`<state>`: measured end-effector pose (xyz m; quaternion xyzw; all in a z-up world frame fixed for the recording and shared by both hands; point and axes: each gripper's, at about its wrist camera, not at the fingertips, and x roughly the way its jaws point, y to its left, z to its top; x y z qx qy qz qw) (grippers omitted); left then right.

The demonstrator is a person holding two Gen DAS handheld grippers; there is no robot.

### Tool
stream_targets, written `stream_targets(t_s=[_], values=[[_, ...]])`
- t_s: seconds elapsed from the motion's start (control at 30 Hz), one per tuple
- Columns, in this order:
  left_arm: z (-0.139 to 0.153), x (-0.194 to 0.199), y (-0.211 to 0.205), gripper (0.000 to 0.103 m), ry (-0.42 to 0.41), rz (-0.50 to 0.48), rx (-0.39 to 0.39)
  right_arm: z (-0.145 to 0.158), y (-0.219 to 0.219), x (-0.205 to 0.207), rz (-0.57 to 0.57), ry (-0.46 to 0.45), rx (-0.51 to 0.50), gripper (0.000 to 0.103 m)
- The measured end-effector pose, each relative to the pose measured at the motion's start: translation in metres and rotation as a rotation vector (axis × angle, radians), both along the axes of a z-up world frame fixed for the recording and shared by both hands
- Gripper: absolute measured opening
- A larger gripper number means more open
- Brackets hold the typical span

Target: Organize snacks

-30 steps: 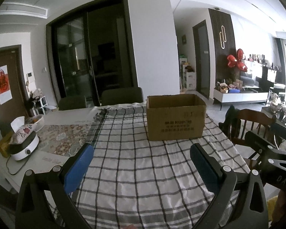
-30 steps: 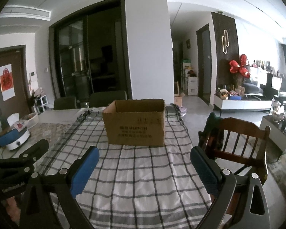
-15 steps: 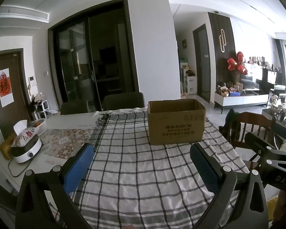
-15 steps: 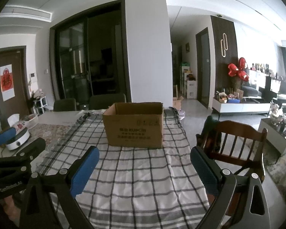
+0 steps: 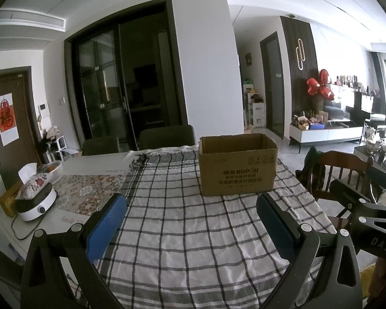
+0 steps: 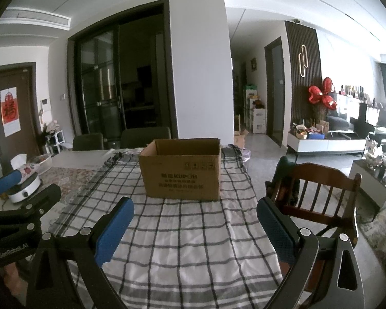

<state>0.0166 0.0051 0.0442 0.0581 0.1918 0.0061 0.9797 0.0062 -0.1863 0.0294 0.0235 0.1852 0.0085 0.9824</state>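
Snacks were nowhere visible; both jaws gaped empty before the cardboard box [image 5: 238,166], so searching should come first.

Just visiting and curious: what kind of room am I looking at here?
Most likely a home dining area opening onto a living room: a table under a checked cloth with a cardboard box, a wooden chair, and a white media cabinet beyond.

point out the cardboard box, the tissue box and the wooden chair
cardboard box [image 5: 238,175], left wrist view, on its printed front face
tissue box [image 5: 34,184], left wrist view, on its floral cover
wooden chair [image 6: 319,180], right wrist view, on its top back rail
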Motion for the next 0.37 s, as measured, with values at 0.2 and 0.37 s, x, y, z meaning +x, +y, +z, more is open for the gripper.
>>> stream_targets(t_s=[0.2,0.37], values=[[0.0007,-0.0002,0.0015,0.103,-0.002,0.003,0.0,0.0011,0.0003,0.0007,-0.002,0.001,0.0,0.097],[0.0004,0.0008,0.0018,0.103,-0.001,0.005,0.001,0.0012,0.0001,0.001,0.0,0.001,0.001,0.097]])
